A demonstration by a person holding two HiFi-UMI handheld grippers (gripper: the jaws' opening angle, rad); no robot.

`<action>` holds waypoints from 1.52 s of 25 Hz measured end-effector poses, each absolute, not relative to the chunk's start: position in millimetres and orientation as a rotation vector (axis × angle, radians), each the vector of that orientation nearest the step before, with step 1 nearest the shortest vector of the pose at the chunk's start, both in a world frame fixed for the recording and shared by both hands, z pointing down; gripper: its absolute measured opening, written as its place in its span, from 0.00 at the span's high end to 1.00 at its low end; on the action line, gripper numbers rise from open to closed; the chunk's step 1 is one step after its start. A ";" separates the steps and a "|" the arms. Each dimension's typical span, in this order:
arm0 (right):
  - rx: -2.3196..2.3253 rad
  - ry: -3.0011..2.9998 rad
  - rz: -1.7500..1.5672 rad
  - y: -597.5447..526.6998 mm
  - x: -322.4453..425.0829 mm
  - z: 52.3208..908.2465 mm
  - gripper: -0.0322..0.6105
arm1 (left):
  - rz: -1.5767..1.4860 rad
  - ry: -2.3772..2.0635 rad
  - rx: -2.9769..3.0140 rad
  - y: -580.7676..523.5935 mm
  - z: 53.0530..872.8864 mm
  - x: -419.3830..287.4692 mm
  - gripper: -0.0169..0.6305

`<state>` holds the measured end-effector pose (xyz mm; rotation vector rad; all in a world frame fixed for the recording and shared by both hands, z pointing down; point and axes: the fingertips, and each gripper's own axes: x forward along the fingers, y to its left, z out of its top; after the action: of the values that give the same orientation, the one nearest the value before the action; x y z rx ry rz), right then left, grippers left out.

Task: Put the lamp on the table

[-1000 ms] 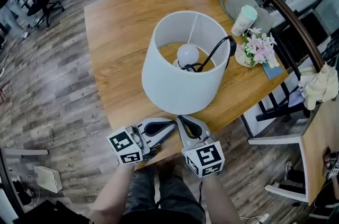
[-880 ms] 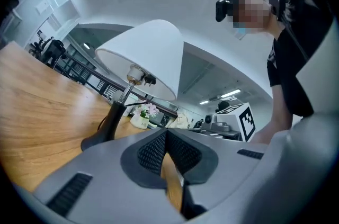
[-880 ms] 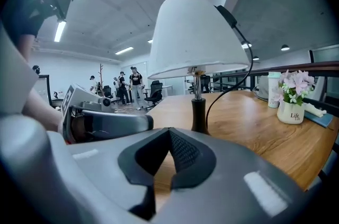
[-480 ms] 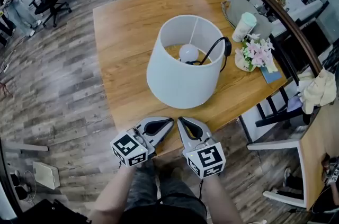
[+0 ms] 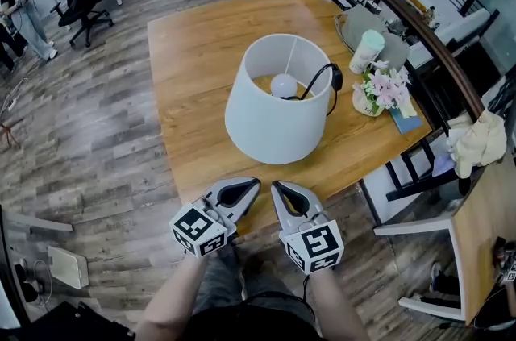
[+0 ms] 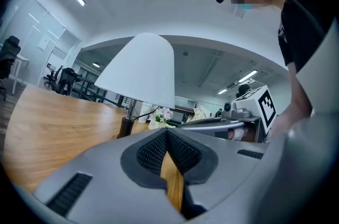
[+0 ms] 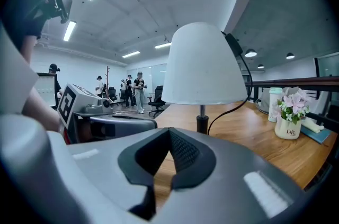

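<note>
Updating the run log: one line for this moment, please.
lamp: upright on table | left gripper: jaws shut, empty | right gripper: jaws shut, empty

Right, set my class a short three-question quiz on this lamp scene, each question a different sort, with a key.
1. True or false: the lamp stands upright on the wooden table.
2. Right gripper: A) gripping the lamp, B) shut, empty, C) wide open?
3. Fill in: the lamp's black cord drapes over the shade on the side toward the potted ____.
Key: 1 true; 2 B; 3 flowers.
</note>
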<state>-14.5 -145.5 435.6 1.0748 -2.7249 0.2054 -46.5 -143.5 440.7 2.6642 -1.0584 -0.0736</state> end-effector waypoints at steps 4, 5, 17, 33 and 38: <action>1.090 -2.742 0.179 -143.2 -11.3 424.0 0.94 | -0.060 -1.122 2.681 -143.9 428.2 -48.8 0.98; 1.095 -2.746 0.170 -142.8 -10.6 420.4 0.94 | -0.056 -1.138 2.686 -143.9 425.1 -49.5 0.98; 1.141 -2.790 0.089 -139.9 -1.9 382.5 0.94 | -0.092 -1.267 2.696 -144.1 385.6 -58.6 0.98; 1.179 -2.835 -0.009 -131.6 4.0 339.2 0.94 | -0.166 -1.390 2.694 -138.1 339.6 -67.5 0.98; 1.166 -2.845 -0.040 -126.7 2.0 327.6 0.94 | -0.185 -1.399 2.683 -133.3 331.0 -68.5 0.98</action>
<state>2.0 -126.7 327.6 1.1656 -2.8454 -0.0403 -68.5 -133.3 331.0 2.6832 -1.3988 -0.1846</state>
